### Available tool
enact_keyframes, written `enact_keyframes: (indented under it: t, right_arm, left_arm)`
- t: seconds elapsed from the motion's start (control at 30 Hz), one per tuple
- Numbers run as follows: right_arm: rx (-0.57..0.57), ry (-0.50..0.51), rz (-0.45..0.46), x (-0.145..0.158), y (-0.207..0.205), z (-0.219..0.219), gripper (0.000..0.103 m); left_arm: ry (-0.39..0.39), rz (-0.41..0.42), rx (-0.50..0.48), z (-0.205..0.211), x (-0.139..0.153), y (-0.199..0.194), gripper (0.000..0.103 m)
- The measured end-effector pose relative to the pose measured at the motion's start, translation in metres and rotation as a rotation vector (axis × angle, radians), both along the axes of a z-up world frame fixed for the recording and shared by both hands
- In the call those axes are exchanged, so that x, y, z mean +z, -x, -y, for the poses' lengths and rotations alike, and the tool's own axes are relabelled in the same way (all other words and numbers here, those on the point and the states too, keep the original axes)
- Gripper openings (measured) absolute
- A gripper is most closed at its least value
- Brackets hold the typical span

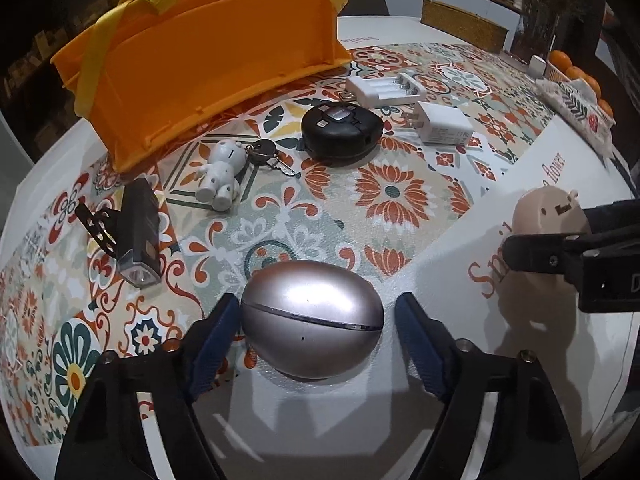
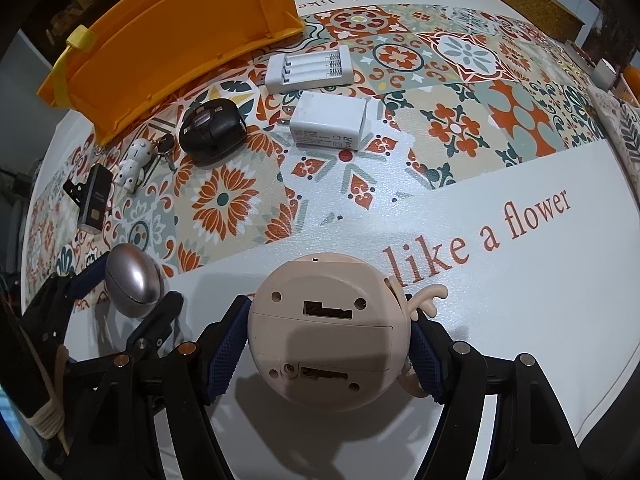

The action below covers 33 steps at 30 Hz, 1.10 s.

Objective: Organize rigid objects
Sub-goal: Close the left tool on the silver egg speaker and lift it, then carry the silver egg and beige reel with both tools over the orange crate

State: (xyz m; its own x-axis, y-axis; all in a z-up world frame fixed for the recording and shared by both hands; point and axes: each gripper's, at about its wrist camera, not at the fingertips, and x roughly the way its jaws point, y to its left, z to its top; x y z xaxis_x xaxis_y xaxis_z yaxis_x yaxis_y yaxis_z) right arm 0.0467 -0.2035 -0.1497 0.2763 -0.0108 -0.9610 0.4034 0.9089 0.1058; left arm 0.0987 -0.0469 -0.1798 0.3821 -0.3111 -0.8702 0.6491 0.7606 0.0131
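Note:
A silver egg-shaped case (image 1: 312,320) lies on the table between the fingers of my left gripper (image 1: 318,332). The left finger touches it; the right finger stands apart, so the gripper is open. The case also shows in the right wrist view (image 2: 134,282). My right gripper (image 2: 330,340) is shut on a round beige device (image 2: 328,332), whose underside faces the camera; it also shows in the left wrist view (image 1: 548,216). An orange storage bag (image 1: 200,60) stands at the back left.
On the patterned tablecloth lie a black bike light (image 1: 138,232), a white figurine keychain (image 1: 222,174), a black round cable case (image 1: 340,128), a white battery charger (image 1: 384,88) and a white wall adapter (image 1: 442,124). Oranges (image 1: 580,76) sit at the far right.

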Motion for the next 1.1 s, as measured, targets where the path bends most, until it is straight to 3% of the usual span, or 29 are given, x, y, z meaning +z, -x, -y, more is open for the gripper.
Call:
enact_keyframes:
  t: [0.1,0.43,1.1]
  right_arm:
    - [0.000,-0.005,-0.004,-0.002,-0.001,0.000,0.073]
    - [0.013,-0.002,0.000,-0.003,-0.002,0.001,0.073]
    - [0.145,-0.012,0.107,0.049,-0.012,-0.008,0.073]
  left_arm:
    - [0.014,-0.002,0.009,0.000,0.001,-0.001,0.065]
    - [0.028,-0.030,0.091,-0.005,0.007,-0.003,0.065]
    - [0.103,0.016,0.323,-0.026,0.082,0.009,0.065]
